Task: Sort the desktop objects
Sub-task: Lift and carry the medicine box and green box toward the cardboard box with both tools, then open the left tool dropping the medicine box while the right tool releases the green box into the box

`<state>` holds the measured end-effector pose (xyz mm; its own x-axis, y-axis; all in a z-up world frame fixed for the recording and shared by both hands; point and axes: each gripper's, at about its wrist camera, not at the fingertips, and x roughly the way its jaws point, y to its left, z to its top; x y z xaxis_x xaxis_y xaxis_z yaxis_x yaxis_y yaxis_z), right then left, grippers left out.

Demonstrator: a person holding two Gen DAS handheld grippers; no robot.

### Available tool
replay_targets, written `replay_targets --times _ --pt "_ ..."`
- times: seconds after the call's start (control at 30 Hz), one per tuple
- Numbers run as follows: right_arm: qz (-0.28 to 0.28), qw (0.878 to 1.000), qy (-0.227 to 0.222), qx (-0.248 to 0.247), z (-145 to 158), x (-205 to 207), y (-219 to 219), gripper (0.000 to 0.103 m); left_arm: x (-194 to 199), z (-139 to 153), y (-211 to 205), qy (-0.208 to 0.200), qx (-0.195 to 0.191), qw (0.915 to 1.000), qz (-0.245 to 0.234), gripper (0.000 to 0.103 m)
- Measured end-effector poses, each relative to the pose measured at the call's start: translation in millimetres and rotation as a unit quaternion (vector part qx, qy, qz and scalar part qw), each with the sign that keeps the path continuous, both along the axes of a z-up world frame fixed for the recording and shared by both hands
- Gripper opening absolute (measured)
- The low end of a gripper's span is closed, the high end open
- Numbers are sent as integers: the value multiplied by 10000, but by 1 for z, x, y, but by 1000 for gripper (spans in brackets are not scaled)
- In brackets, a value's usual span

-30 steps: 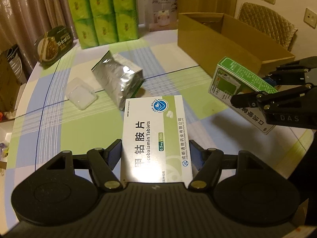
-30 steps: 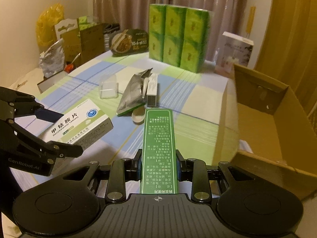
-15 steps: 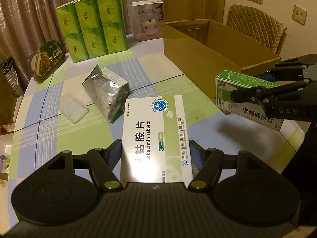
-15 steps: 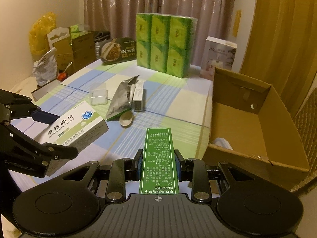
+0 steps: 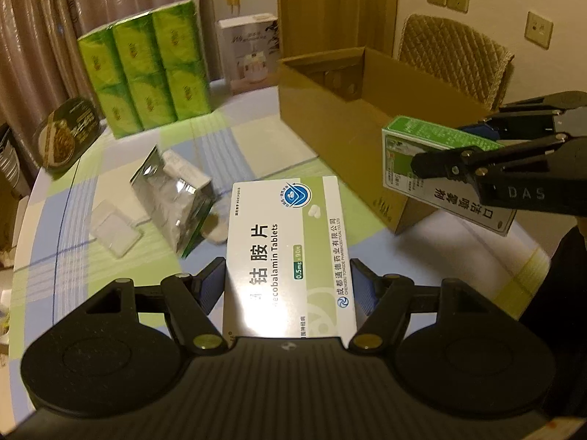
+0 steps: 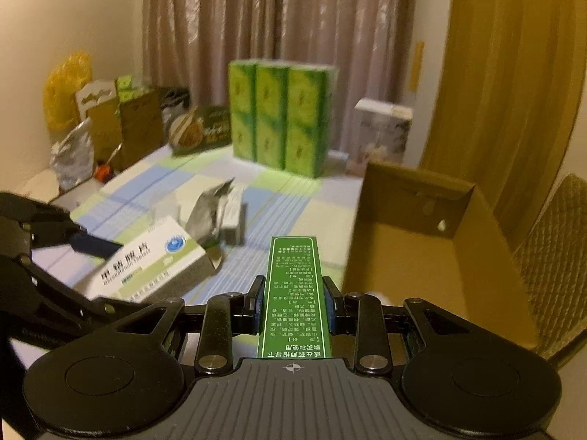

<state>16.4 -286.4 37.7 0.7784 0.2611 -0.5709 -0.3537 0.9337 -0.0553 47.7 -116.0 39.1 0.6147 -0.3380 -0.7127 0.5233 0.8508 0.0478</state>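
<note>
Left gripper clamps your white box.
Right gripper clamps your green box beside the carton.

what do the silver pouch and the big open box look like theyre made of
Silver pouch: likely metallised foil or foil-laminated plastic, shiny; it is crinkled and throws bright glints. Big open box: brown cardboard, matte; plain, unprinted tan walls with folded flaps.
</note>
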Motion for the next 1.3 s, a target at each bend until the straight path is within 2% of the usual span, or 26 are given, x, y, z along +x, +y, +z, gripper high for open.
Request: replay_targets --times 0.2,0.5,0.93,1.3 --pt "-360 9990 -269 -55 20 21 -37 28 18 24 -34 -143 -237 9993 -248 67" --pt "-861 9961 -191 -47 14 61 -101 28 55 49 -106 -208 -589 9955 -708 67" --pt "-1180 9927 46 251 -7 82 -147 28 113 37 -162 313 -1101 9909 -711 67" --pt "-1271 9913 81 322 -14 94 -154 28 137 18 -177 466 -1123 9912 -524 67"
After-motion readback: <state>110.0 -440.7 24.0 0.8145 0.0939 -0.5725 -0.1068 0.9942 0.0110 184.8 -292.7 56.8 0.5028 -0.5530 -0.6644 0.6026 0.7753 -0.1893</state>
